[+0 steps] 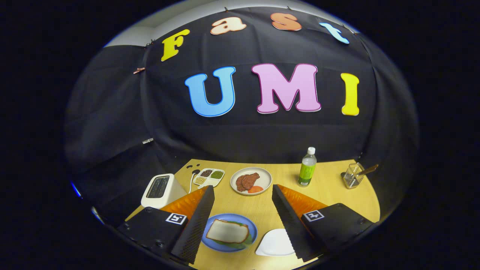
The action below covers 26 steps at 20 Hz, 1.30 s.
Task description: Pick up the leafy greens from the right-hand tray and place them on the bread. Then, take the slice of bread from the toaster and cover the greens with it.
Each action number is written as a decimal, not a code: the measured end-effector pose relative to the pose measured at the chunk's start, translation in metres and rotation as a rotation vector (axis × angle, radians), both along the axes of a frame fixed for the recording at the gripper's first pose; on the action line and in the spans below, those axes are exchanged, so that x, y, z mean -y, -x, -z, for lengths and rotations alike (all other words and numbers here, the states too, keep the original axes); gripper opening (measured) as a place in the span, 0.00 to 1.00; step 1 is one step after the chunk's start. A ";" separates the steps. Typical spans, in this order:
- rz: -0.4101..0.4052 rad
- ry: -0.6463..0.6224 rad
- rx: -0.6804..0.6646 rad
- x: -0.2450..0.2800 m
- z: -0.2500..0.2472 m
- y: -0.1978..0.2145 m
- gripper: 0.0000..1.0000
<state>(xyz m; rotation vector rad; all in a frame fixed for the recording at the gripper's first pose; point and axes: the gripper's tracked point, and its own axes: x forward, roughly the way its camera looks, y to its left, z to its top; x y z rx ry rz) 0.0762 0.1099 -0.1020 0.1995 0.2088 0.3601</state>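
Note:
My gripper (243, 195) hangs open above the wooden table, with nothing between its fingers. Below and between the fingers lies a blue plate (252, 229). On it rests a slice of bread (227, 231) with leafy greens (235, 244) peeking out from under its near edge. To the right of the plate sits a white tray (273, 243), partly hidden by the right finger. A white toaster (160, 190) stands at the table's left edge, beyond the left finger; its slots look dark.
Beyond the fingers a white plate (264, 176) holds brown meat and an orange slice. A divided tray of grains (209, 177) lies beside the toaster. A green bottle (307, 167) and a clear cup with a utensil (352, 175) stand at the far right.

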 end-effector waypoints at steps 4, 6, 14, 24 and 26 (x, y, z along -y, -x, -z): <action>0.067 0.138 0.082 0.017 -0.011 0.002 0.97; 0.074 0.175 0.084 0.009 -0.008 0.013 0.93; 0.087 0.185 0.078 0.010 0.002 0.018 0.93; 0.083 0.156 0.069 0.008 -0.002 0.012 0.93; 0.082 0.156 0.072 0.008 -0.003 0.013 0.93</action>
